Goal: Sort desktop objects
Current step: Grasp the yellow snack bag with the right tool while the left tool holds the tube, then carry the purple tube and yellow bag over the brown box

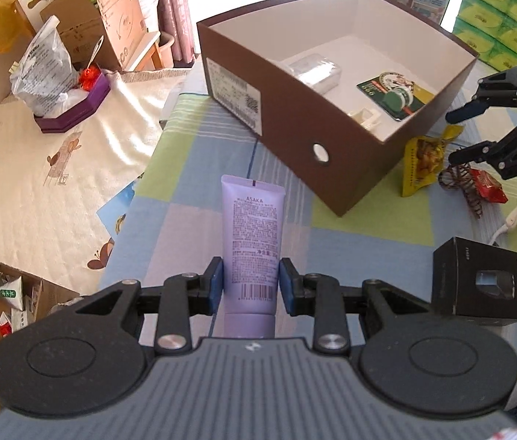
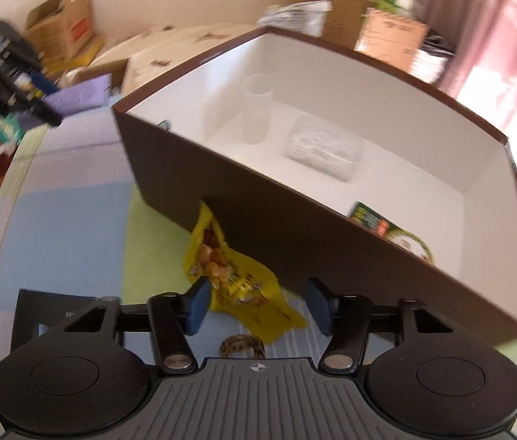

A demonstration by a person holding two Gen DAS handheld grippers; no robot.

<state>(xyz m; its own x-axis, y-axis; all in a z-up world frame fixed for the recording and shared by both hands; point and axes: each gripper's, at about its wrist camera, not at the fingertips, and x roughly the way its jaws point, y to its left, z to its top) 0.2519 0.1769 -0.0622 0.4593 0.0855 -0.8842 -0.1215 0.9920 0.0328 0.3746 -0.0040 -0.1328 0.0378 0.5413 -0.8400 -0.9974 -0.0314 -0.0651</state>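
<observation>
Between the left gripper (image 1: 251, 286) pads sits a clamped purple tube (image 1: 252, 234); right gripper (image 2: 258, 308) half-open, empty, over a yellow packet (image 2: 243, 286).

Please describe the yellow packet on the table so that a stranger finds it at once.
Find the big brown box on the checked tablecloth. The yellow snack packet lies at its near corner, beside a red wrapper. It alone is yellow.

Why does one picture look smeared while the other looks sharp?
Right wrist view: motion blur smears the brown box and yellow snack packet. Left wrist view: sharp, print on the purple tube is legible, though the window glare washes out the top; both bulge from fisheye.
</observation>
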